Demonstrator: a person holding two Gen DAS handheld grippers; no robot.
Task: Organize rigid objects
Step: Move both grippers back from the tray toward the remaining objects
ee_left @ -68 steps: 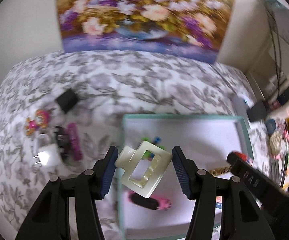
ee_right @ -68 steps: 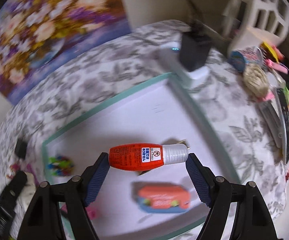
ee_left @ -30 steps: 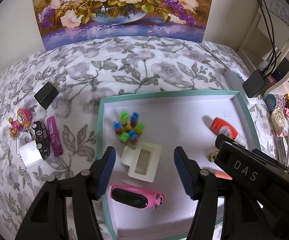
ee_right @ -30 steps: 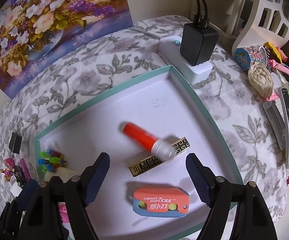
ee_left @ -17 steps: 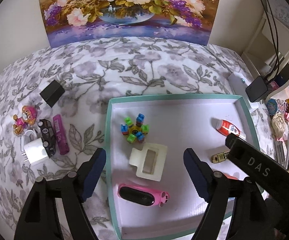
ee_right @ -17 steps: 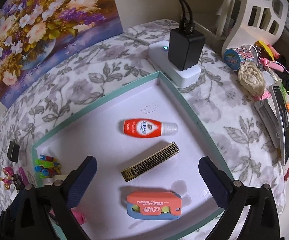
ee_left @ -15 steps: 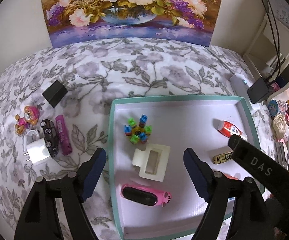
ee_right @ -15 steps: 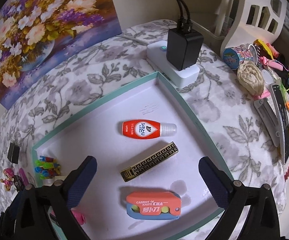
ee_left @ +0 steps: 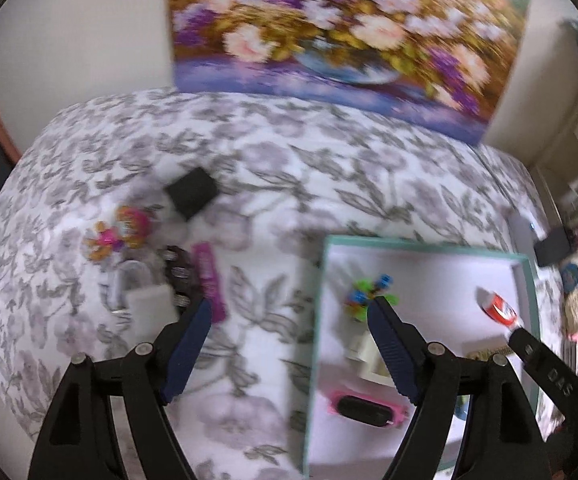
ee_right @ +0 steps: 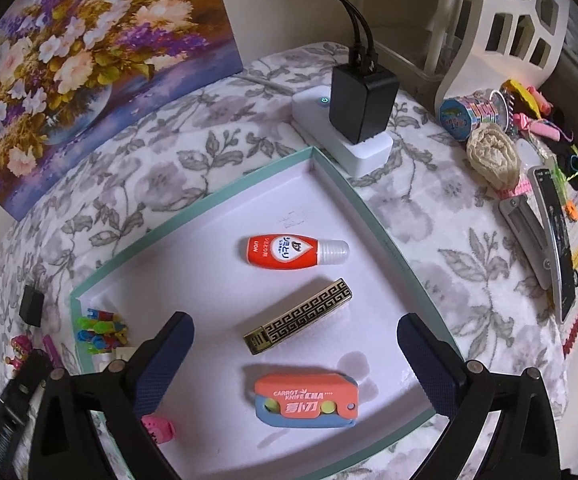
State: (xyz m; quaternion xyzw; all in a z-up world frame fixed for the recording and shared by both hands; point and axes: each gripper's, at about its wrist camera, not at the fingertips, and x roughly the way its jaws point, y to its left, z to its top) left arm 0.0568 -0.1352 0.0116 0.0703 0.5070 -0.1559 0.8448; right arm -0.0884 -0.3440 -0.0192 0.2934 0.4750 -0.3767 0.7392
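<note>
Red bottle (ee_right: 285, 253) beyond (open) hand-held gripper (ee_right: 295, 344).

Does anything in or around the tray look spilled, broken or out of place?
Nothing looks spilled or broken. The tray holds the red bottle, brass bar and carrot knife lying flat and apart. A small cluster, including a pink stick, still sits outside on the floral cloth.

One teal-rimmed tray (ee_right: 373, 216) is seen, and six things are counted in it: one red bottle (ee_right: 285, 253), one gold patterned bar (ee_right: 299, 322), one orange and blue toy knife (ee_right: 305, 400), one multicoloured spinner (ee_right: 99, 330), one cream hair clip (ee_left: 369, 358) and one pink case (ee_left: 365, 404). At the left of the left wrist frame, five loose things are counted: one black cube (ee_left: 192, 193), one toy figure (ee_left: 123, 230), one white plug (ee_left: 149, 306), one dark toy car (ee_left: 181, 276) and one magenta stick (ee_left: 209, 280).
</note>
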